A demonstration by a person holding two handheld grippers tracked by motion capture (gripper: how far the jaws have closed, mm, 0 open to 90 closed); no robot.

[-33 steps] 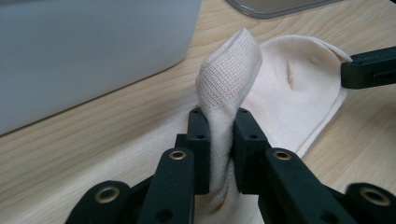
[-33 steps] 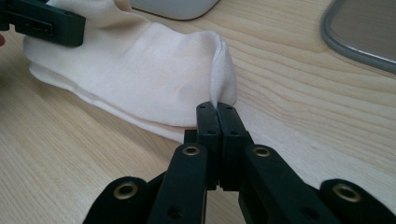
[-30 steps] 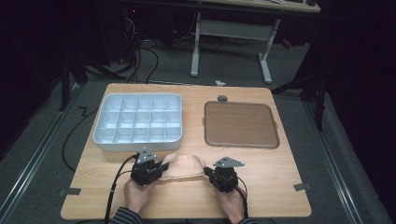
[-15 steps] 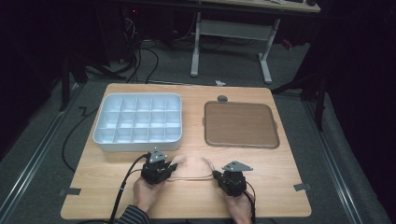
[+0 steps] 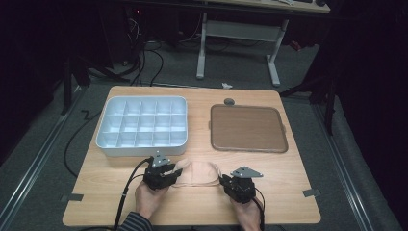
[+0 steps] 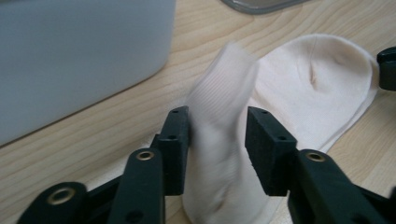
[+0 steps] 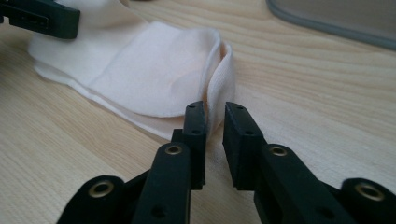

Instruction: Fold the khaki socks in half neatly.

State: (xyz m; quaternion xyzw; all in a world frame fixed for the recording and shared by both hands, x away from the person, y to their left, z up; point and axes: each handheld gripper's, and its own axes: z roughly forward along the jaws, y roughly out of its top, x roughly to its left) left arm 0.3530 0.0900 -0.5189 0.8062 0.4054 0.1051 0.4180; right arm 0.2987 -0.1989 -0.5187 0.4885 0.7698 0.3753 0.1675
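Observation:
A cream sock lies flat on the wooden table near its front edge, between my two grippers. My left gripper is at the sock's left end. In the left gripper view its jaws have just been opening, and the ribbed cuff stands up loosely between them. My right gripper is at the sock's right end. In the right gripper view its jaws have just opened a narrow gap, with the folded edge of the sock running into it unpressed.
A white compartment box sits just behind my left gripper. A brown tray lies at the back right, with a small grey disc behind it. Bare wood stretches to the right of my right hand.
The sock was pulled between the two grippers a second ago and now lies slack and spread on the table. Both hands have shifted slightly right and toward the front edge.

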